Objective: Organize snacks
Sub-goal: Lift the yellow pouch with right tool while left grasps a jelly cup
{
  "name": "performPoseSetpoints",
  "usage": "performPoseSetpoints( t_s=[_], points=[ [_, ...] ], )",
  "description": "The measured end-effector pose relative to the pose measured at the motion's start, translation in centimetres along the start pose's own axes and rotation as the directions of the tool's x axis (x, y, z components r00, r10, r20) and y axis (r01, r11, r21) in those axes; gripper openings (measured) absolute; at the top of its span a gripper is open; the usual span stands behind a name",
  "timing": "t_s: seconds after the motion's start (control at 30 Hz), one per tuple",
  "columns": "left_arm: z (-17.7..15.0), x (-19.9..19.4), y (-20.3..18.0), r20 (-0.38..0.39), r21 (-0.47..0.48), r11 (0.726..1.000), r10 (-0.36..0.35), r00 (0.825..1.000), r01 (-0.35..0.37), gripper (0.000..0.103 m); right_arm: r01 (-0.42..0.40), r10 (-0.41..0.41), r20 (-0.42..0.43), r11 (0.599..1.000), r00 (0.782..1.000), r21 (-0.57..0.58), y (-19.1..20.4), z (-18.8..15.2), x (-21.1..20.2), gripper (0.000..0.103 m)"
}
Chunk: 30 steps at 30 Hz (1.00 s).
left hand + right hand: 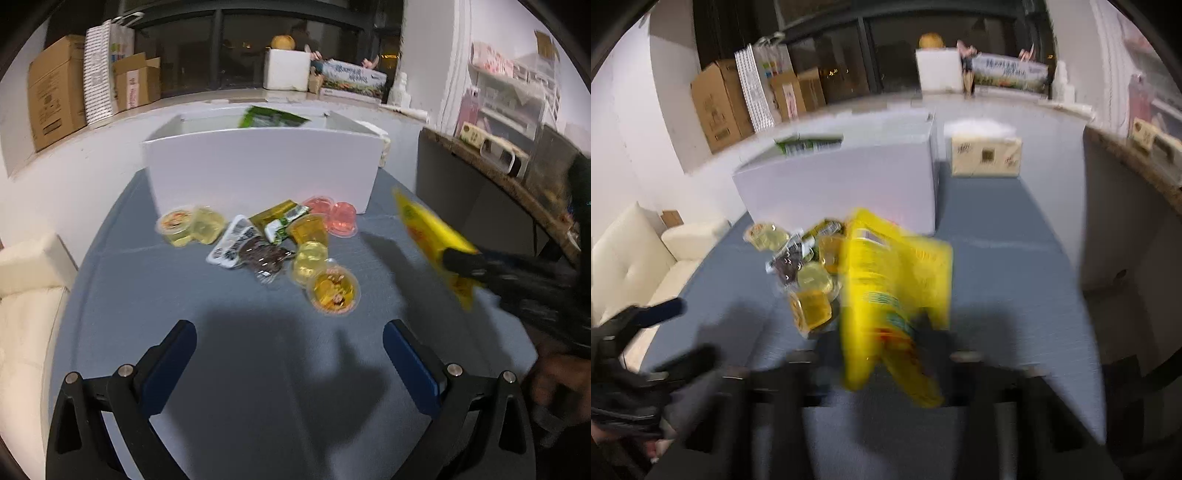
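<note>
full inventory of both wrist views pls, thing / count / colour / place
white bin: 1, white, far end of blue table
green packet: 1, inside bin
jelly cups: about seven, yellow, orange, pink, clustered before bin
snack sachets: several, white, dark, green-gold, among cups
yellow bag: 1, lifted, held
tissue pack: 1, beige, right of bin
cardboard boxes: several, brown, ledge
left gripper: open, empty
right gripper: shut on yellow bag

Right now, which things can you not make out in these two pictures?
- Contents of the white box: both views, front wall hides all but a green packet.
- Print on the yellow bag: right wrist view, motion blur.
- Right tongs: left wrist view, blurred; fingertips hidden in the right.
</note>
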<state>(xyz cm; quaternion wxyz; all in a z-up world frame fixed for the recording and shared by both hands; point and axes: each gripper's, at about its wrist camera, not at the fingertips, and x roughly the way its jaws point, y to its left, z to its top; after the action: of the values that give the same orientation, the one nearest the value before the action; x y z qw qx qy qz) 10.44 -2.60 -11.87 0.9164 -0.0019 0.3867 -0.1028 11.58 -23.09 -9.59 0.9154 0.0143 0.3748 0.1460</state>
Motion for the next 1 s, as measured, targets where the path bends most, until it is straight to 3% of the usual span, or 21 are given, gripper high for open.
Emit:
performPoseSetpoints(
  t_s=[0.17,0.47,0.5,0.63,0.83,1.0],
  points=[
    [1.0,4.0,-1.4,-0.054,0.003,1.0,-0.011,0.998,0.011,0.103,-0.051,0.052,-0.035,0.998,0.998,0.034,-1.7,-0.5,0.3,0.03],
    [1.4,7.2,-2.3,-0.082,-0.029,1.0,0.005,0.997,-0.008,0.103,-0.089,0.087,0.028,0.992,0.996,0.089,-3.8,-1.3,-2.7,0.03],
    [1.5,7.6,-2.1,-0.081,-0.041,0.999,0.014,0.997,-0.017,0.1,-0.092,0.089,0.031,0.991,0.996,0.093,-3.9,-1.4,-2.9,0.03],
    [1.9,8.1,-1.9,-0.092,-0.048,0.999,0.017,0.996,-0.022,0.049,-0.096,0.093,0.036,0.991,0.995,0.095,-4.0,-1.6,-3.5,0.03],
    [1.6,6.7,-1.3,-0.077,-0.053,0.998,-0.038,0.996,0.034,0.048,-0.117,0.113,0.045,0.988,0.993,0.098,-3.9,-1.6,-3.8,0.03],
    [1.1,2.6,-0.5,-0.02,-0.043,0.996,-0.084,0.996,0.083,0.048,-0.135,0.132,0.044,0.986,0.99,0.094,-3.2,-1.5,-3.6,0.03]
  ],
)
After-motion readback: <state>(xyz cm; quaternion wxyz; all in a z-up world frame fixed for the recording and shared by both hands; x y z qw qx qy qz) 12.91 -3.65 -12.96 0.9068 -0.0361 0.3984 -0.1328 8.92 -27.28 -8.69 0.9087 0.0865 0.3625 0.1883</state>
